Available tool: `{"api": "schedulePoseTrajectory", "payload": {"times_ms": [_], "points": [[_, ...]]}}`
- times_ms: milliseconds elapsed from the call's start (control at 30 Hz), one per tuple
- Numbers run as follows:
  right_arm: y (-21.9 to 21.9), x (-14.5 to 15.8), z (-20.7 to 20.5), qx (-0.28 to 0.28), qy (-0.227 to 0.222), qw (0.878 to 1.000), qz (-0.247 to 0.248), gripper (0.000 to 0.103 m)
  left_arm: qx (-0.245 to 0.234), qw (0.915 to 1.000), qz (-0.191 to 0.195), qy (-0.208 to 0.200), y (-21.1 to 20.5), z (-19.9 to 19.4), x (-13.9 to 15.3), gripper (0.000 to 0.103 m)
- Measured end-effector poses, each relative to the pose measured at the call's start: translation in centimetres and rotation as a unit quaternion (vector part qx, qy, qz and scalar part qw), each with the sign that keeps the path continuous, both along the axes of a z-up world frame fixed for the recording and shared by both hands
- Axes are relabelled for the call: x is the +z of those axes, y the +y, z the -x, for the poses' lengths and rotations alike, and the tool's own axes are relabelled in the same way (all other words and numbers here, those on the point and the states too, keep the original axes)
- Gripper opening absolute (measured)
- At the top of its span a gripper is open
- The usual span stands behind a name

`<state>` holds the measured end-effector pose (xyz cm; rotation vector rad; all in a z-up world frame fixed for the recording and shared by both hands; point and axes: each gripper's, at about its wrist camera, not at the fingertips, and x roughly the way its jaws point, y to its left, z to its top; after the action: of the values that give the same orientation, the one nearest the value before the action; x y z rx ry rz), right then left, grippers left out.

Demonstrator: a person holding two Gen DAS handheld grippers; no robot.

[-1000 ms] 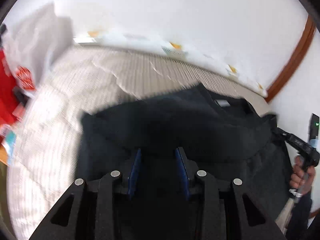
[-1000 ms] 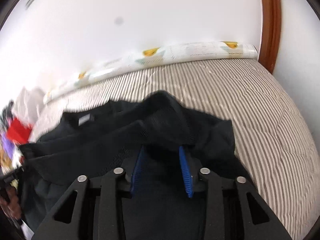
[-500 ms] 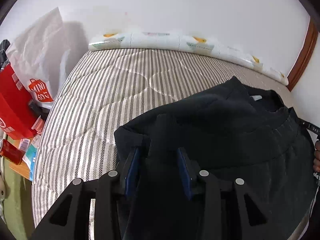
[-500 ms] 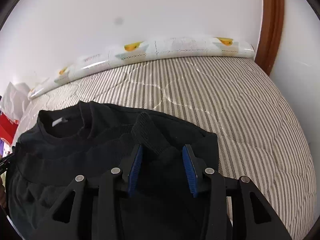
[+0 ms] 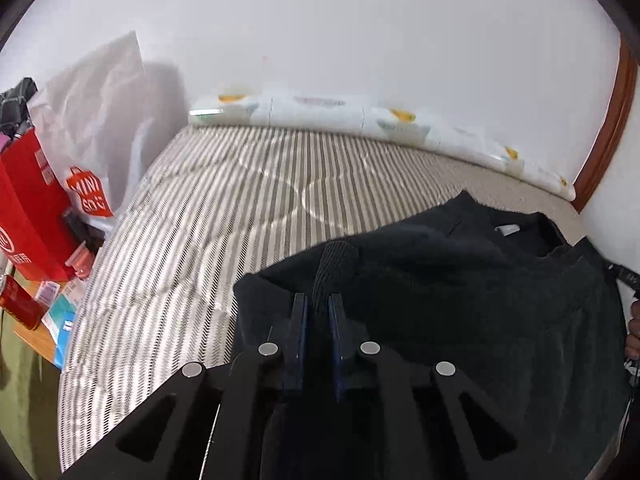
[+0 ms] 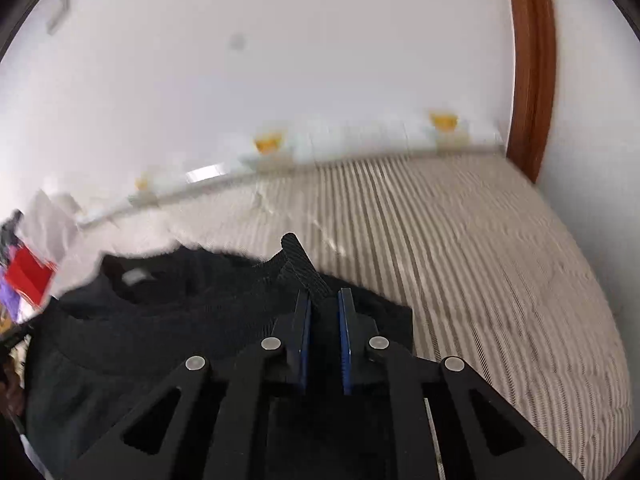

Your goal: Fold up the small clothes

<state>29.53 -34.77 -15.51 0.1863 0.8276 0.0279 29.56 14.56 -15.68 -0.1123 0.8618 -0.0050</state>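
A black sweatshirt (image 5: pixel 460 280) lies on the striped mattress (image 5: pixel 240 200), collar with a white label toward the far side. My left gripper (image 5: pixel 318 304) is shut on a ribbed cuff of the sweatshirt (image 5: pixel 334 264) at its left edge. In the right wrist view the sweatshirt (image 6: pixel 160 320) fills the lower left. My right gripper (image 6: pixel 324 300) is shut on the other ribbed cuff (image 6: pixel 300 260) at its right edge. Both cuffs stick up between the blue pads.
A white printed bolster (image 5: pixel 360 124) runs along the wall at the mattress's far edge. A white shopping bag (image 5: pixel 92 128), a red box (image 5: pixel 28 208) and small clutter stand left of the bed. A brown door frame (image 6: pixel 532 80) is at the right.
Both grippers have closed from open onto the ribbed cuffs. The right wrist view is now blurred by motion.
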Motion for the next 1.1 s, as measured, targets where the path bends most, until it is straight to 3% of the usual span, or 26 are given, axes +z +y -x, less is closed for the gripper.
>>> {"api": "schedulePoseTrajectory", "payload": {"times_ms": [67,133,267,333,400,467,533,600,700,800,833,933,1100], "points": [[-0.4,-1.6,-0.8,-0.004,0.031,0.999,-0.017,0.014,0.002,1.0000,0.002,0.006,0.0,0.0,-0.3,0.010],[-0.9,-1.3,-0.6,-0.003,0.029,0.999,-0.031,0.019,0.003,1.0000,0.002,0.008,0.1,0.1,-0.3,0.012],[-0.7,-0.6,0.9,-0.006,0.039,0.999,-0.009,0.031,0.004,0.9998,-0.002,0.020,-0.2,0.2,-0.2,0.016],[-0.6,-0.2,2.0,-0.007,0.038,0.999,0.009,0.041,0.002,0.9997,0.002,0.025,-0.3,0.6,0.0,0.017],[-1.0,0.0,3.2,-0.009,0.044,0.999,0.017,0.043,0.001,0.9996,0.005,0.028,-0.3,1.1,0.2,0.019],[-1.8,0.0,4.4,-0.012,0.051,0.999,0.014,0.048,-0.003,0.9994,0.011,0.034,-0.1,2.0,0.5,0.023],[-2.6,0.1,5.6,-0.018,0.057,0.998,0.011,0.063,-0.003,0.9992,0.016,0.036,0.1,3.0,0.8,0.025],[-3.4,-0.3,6.3,-0.025,0.067,0.997,-0.002,0.065,-0.004,0.9990,0.025,0.036,0.4,4.2,1.0,0.029],[-3.7,-1.6,6.3,-0.006,0.099,0.994,-0.050,0.065,-0.007,0.9988,0.031,0.036,0.5,6.3,1.2,0.029],[-3.2,-2.0,5.9,0.006,0.102,0.994,-0.050,0.062,-0.002,0.9991,0.029,0.030,0.6,7.9,1.5,0.030],[-3.0,-2.0,5.7,0.014,0.102,0.993,-0.054,0.047,-0.001,0.9991,0.031,0.031,0.6,8.3,1.6,0.032],[-2.3,-1.9,5.2,0.034,0.100,0.993,-0.057,0.021,-0.001,0.9991,0.033,0.027,0.4,9.2,1.3,0.035],[-3.2,-0.9,5.6,0.034,0.073,0.995,-0.061,0.014,0.012,0.9992,0.029,0.025,-0.5,9.5,0.1,0.035]]}}
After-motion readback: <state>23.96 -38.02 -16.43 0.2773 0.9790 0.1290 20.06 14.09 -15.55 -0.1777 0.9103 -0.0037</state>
